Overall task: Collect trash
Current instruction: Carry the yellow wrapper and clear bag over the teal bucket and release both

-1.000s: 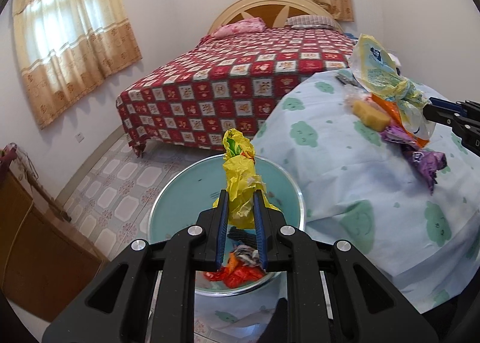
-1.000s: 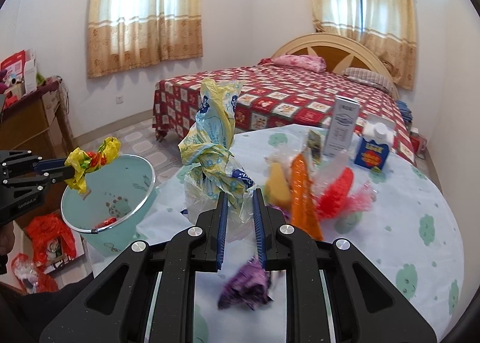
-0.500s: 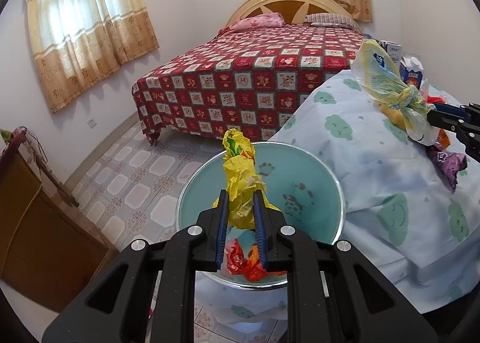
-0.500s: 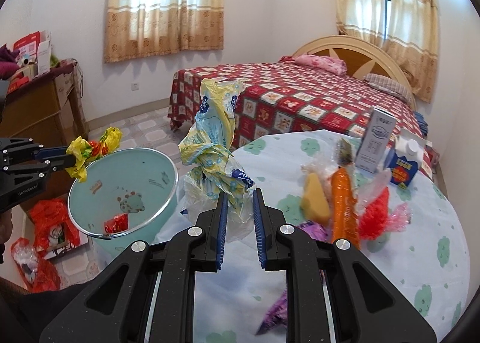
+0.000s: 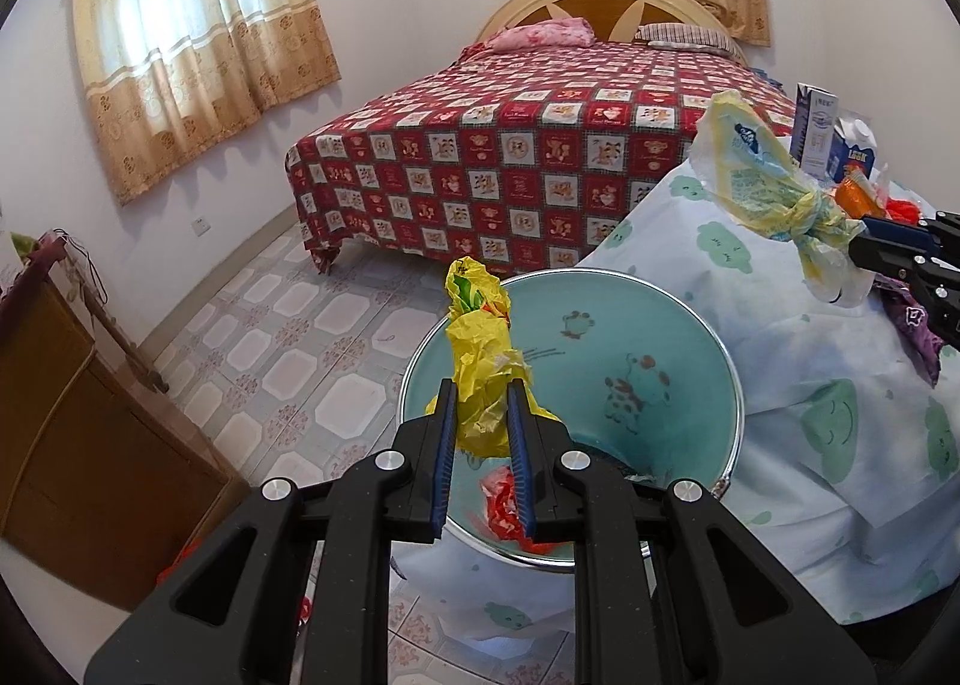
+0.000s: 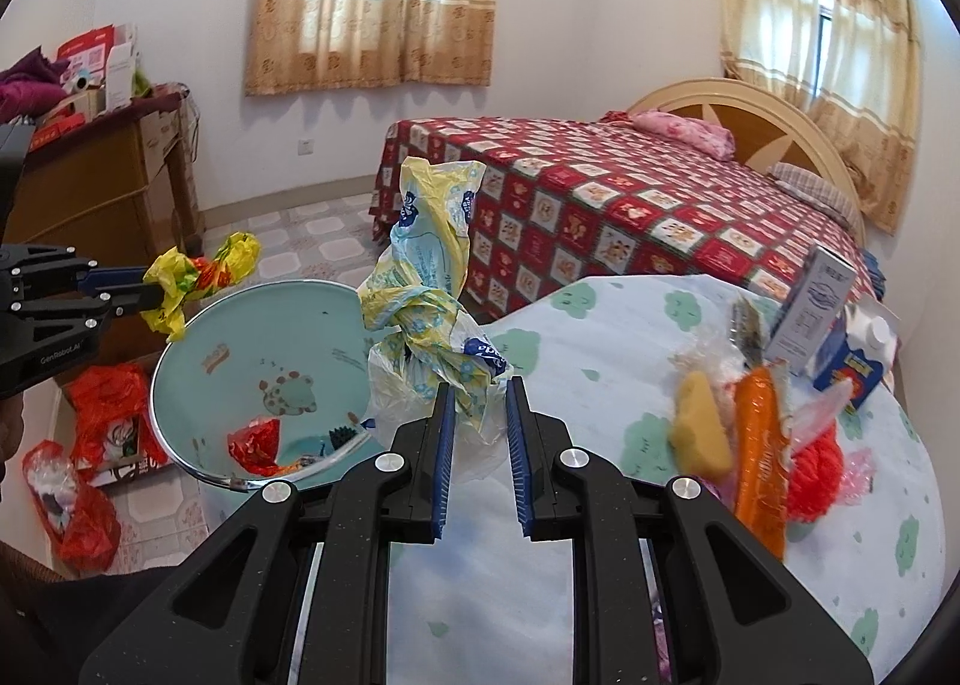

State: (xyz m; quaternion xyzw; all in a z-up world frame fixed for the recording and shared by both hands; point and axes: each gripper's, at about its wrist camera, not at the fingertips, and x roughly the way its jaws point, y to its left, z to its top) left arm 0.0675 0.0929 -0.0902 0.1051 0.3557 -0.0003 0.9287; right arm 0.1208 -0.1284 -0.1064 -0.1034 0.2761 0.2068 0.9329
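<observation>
My left gripper (image 5: 483,394) is shut on a crumpled yellow wrapper (image 5: 480,361) and holds it over the near rim of a teal bin (image 5: 660,337) with cartoon prints; the right wrist view shows that left gripper (image 6: 144,295) with the yellow wrapper (image 6: 198,277) at the teal bin's (image 6: 210,337) left edge. Red wrappers (image 6: 258,445) lie in the bin's bottom. My right gripper (image 6: 478,394) is shut on a knotted yellow and blue plastic bag (image 6: 426,289), lifted above the table edge beside the bin. From the left wrist view, the right gripper (image 5: 858,247) carries that bag (image 5: 762,187).
A round table in a white cloth with green clouds (image 6: 600,337) holds an orange wrapper (image 6: 759,445), a yellow sponge (image 6: 699,427), red mesh (image 6: 813,469), cartons (image 6: 816,301) and a purple wrapper (image 5: 915,325). A bed (image 5: 540,145) stands behind; a wooden cabinet (image 5: 72,415) and red bags (image 6: 90,505) sit left.
Both grippers have moved leftward with their loads. The bin now fills more of both views, and the knotted bag sits closer to the bin's rim.
</observation>
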